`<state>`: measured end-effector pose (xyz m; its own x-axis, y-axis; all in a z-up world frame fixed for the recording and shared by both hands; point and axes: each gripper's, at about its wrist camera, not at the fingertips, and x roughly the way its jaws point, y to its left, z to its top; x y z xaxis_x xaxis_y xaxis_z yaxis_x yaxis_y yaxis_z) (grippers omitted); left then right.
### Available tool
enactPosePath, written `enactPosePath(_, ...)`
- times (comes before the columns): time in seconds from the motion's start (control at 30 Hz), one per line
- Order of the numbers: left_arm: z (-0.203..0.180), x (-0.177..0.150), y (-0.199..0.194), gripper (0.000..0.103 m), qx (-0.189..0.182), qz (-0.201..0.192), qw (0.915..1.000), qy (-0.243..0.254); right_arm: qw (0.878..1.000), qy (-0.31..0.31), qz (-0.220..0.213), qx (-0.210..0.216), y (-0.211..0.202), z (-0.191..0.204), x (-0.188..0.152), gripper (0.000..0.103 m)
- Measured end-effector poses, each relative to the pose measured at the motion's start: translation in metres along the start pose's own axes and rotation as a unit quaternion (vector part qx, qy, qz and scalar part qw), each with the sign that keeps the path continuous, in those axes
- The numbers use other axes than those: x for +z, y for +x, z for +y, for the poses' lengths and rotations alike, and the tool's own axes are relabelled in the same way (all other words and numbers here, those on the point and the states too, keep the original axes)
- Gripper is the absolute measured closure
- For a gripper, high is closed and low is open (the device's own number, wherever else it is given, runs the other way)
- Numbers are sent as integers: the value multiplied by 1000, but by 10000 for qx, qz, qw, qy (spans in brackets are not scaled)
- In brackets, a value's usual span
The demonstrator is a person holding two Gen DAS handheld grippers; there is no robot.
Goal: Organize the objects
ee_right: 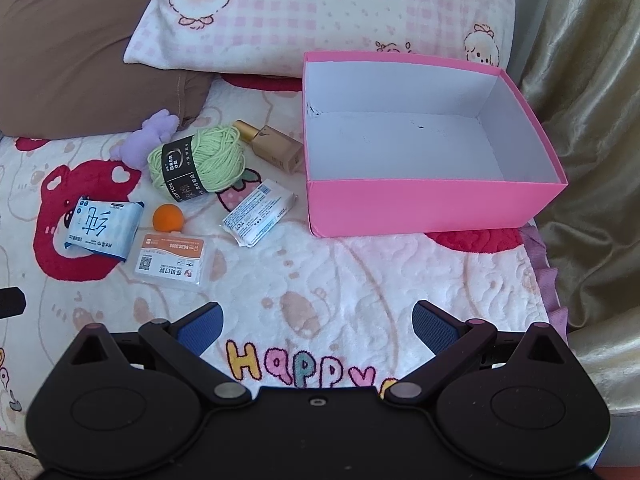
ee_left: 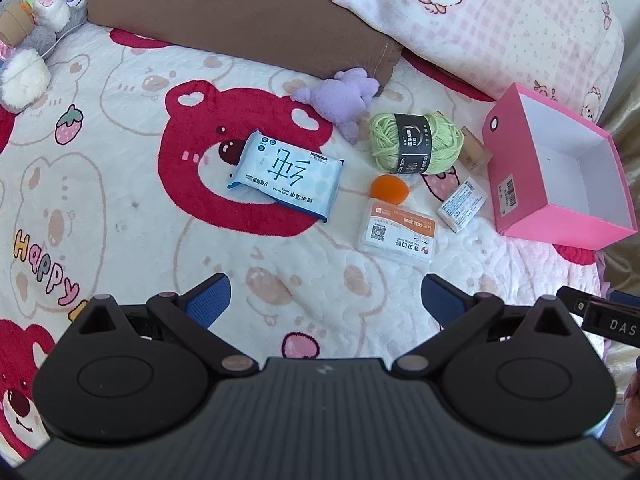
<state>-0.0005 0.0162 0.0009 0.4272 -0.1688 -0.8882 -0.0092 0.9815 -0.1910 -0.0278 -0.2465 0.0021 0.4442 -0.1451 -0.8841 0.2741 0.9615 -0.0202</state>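
Both the left gripper [ee_left: 326, 300] and right gripper [ee_right: 316, 326] hang spread apart, empty, over the "Happy" blanket [ee_right: 360, 272]. Farther off lies green yarn [ee_right: 198, 160] banded "COTTON", left of the empty pink box [ee_right: 432, 208].

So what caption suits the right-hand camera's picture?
Open right gripper above a bed, empty pink box beside scattered small items.

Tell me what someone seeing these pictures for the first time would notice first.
Probably the open pink box, empty, on the bear-print blanket near the bed's right edge. Left of it lies a scatter of small things, the green yarn ball and blue wet-wipes pack standing out. Both grippers hang open above the blanket.
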Motion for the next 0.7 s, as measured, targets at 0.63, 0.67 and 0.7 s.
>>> enactPosePath(0.63, 9, -2, 2, 0, 304, 54, 9995, -87, 9999, -53, -119, 38, -8, 4, 1, 1)
enactPosePath(0.67, 9, -2, 0, 0, 345, 18, 9994, -86, 9999, -64, -116, 34, -8, 5, 1, 1)
enactPosePath(0.7, 9, -3, -3, 0, 397, -37, 9992, -92, 9999, -66, -117, 21, -7, 5, 2, 1)
